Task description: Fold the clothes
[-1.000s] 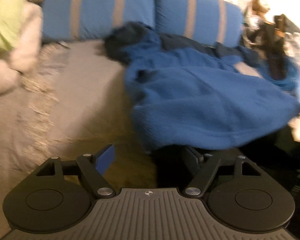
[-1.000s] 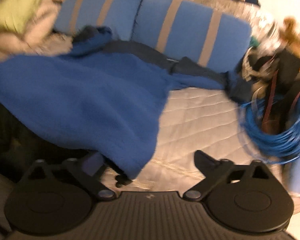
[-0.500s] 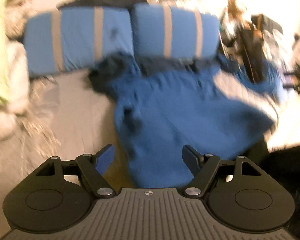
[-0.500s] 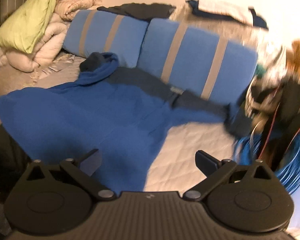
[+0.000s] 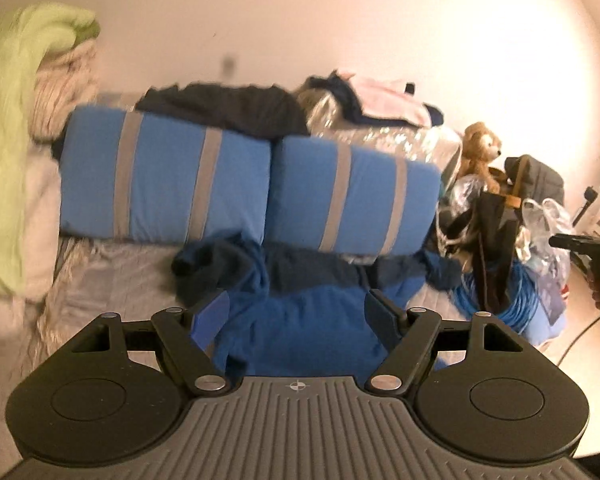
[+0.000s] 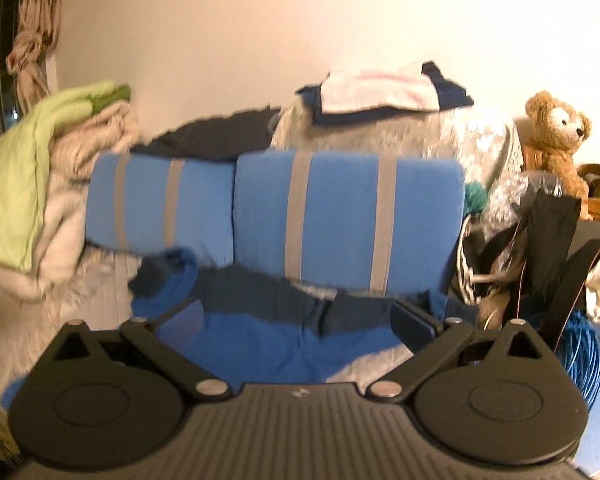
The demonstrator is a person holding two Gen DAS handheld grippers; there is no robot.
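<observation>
1. Blue fleece hoodie [image 5: 300, 308] lies spread on the bed [image 5: 112, 284], hood end against the striped pillows [image 5: 168, 192], nothing folded yet.
2. Change: a second ago both wrist views sat low at its near hem; now both look from higher up, hoodie dropped to the lower frame. My read: flattening done, first fold comes next.
3. Left gripper [image 5: 298, 312]: jaws wide apart, empty, clear of the cloth.
4. Right gripper [image 6: 300, 316]: same, wide and holding nothing.

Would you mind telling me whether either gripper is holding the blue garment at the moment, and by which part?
Nothing is held: the left gripper and right gripper both stand open above the blue garment.
</observation>
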